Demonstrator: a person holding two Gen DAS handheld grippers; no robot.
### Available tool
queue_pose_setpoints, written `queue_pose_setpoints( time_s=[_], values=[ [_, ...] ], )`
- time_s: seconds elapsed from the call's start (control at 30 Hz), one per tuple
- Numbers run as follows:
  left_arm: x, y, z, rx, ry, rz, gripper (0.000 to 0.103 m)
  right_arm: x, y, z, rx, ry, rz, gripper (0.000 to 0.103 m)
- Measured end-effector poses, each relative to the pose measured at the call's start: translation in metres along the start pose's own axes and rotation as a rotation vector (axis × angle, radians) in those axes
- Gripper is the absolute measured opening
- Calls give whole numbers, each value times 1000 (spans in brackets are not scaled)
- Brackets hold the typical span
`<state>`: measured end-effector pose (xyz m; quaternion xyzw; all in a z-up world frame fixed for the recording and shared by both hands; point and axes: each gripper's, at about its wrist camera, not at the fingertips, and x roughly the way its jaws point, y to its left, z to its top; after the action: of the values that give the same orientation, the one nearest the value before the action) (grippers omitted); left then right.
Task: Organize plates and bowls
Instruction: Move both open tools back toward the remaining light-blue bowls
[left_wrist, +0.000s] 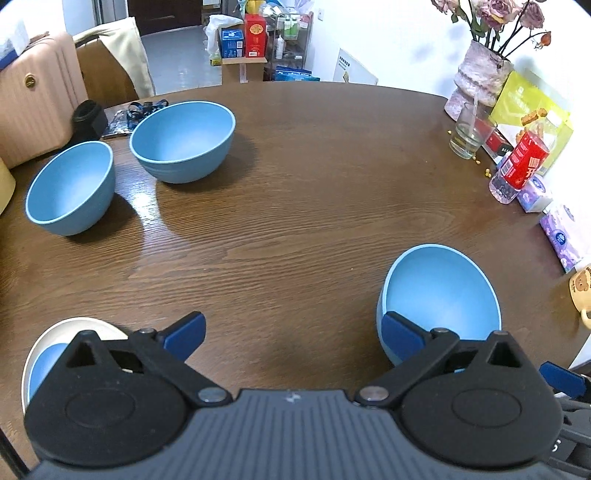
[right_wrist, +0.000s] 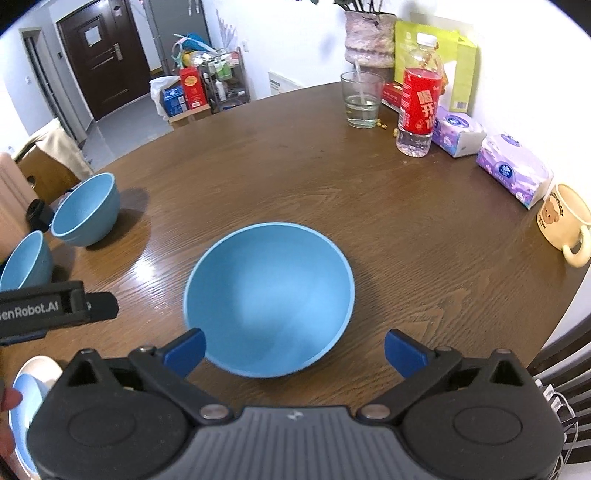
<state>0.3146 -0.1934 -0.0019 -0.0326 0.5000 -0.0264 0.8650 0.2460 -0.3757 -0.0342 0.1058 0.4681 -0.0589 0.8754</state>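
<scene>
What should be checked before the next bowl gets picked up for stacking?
1. Left gripper open and empty: ok.
2. Right gripper open and empty: ok.
3. Near blue bowl upright, free of both grippers: ok.
4. Two far blue bowls upright, apart, unstacked: ok.
5. White plate already carries a blue bowl: ok; whether centred, cannot tell.
6. Glass and bottle stand away from the bowls: ok.

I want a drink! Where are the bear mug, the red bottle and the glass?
bear mug (right_wrist: 559, 218), right wrist view, on its side by the bear picture.
red bottle (right_wrist: 419, 101), right wrist view, on its red label.
glass (right_wrist: 361, 99), right wrist view, on its clear wall.
</scene>
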Motion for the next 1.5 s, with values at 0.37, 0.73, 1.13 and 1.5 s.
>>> queue_pose_setpoints(
  time_s=[0.37, 0.73, 1.13, 1.5],
  values=[
    [-21, 10, -11, -28, -17, 38, 103, -17, 12, -5, -52, 3, 39, 103],
    [-37, 21, -14, -57, -27, 68, 103, -25, 21, -6, -76, 4, 63, 103],
    [-52, 57, -11, -95, -37, 99, 103, -30, 50, -2, -94, 0, 87, 103],
    [-68, 112, 2, -148, -60, 140, 103, -34, 102, 7, -125, -7, 133, 103]
  ],
)
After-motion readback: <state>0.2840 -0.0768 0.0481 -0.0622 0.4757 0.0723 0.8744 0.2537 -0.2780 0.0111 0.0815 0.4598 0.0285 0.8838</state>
